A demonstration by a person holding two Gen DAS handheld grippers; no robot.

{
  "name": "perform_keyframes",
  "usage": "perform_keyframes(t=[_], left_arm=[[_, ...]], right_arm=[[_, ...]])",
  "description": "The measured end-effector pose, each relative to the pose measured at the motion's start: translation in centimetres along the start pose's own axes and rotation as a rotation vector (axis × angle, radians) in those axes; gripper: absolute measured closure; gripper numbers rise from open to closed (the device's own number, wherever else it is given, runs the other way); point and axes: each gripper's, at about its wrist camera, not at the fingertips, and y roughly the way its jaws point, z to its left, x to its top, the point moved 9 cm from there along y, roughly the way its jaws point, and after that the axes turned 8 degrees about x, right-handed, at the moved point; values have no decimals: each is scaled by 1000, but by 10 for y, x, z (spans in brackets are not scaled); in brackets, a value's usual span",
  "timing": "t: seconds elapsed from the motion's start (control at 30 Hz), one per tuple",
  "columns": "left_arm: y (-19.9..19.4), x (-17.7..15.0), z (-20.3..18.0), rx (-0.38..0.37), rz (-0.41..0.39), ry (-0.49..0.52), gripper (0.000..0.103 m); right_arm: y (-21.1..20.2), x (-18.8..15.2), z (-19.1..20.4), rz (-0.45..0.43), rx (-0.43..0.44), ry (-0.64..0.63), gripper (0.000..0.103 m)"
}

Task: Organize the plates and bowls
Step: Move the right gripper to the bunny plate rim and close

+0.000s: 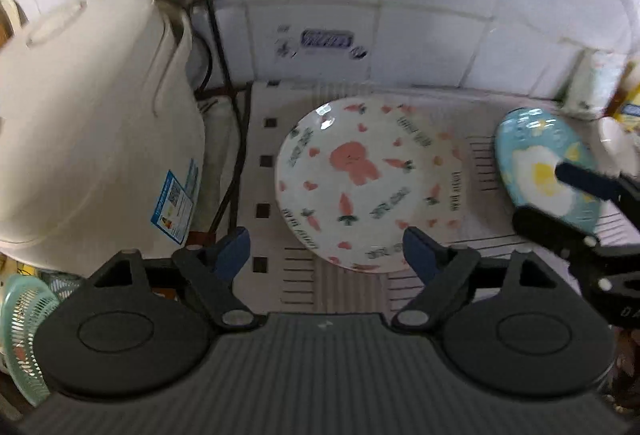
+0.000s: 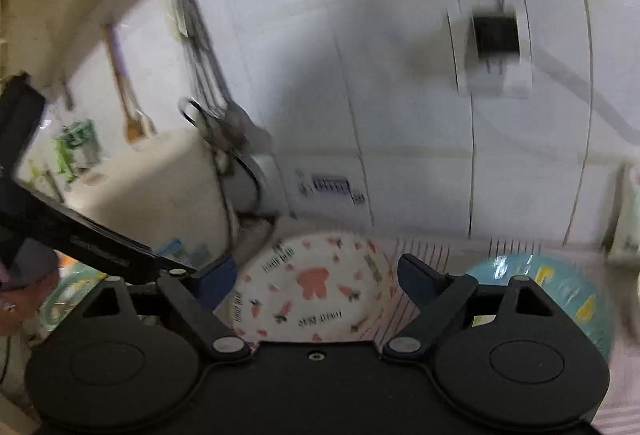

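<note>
1. White plate (image 1: 366, 183) with pink bear and carrot print is laid flat on a striped mat (image 1: 440, 287) on the table.
2. Blue egg-print bowl (image 1: 536, 163) is seen at three o'clock of it, tilted.
3. Left gripper (image 1: 326, 251) is held with jaws released, empty.
4. Right gripper (image 2: 316, 275) is held with jaws released above the plate.
5. Rice cooker (image 1: 92, 123) is placed at nine o'clock.

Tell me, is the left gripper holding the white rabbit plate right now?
No, the left gripper is open, its jaws apart around the near rim of the white rabbit plate.

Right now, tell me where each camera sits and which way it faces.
Left wrist: on the left tool, angled down at the carrot plate beside the rice cooker; the right tool shows over the blue plate.
Right wrist: on the right tool, facing the tiled wall.
Shared: both plates, the cooker.
</note>
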Motion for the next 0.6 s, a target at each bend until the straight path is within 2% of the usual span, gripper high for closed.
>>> perform_keyframes(t=[0.13,0.3,0.37,0.4,0.47,0.6], left_arm=[[39,-4,7,-28,18,-37,19],[83,-10,12,-34,64,-66,21],[94,-12,12,-36,84,-79,22],[98,-13,11,-40,89,-82,23],[104,-13,9,-33,90,-81,28],[108,-5,7,-37,54,-62,42]], right_arm=[[41,-36,-20,77,-21,146,13],[74,-65,-28,112,-10,287,13],[87,-75,-30,129,-11,334,18],[92,-78,-30,127,-20,345,26],[95,-80,-30,83,-72,320,33],[97,-78,-34,32,-119,318,36]])
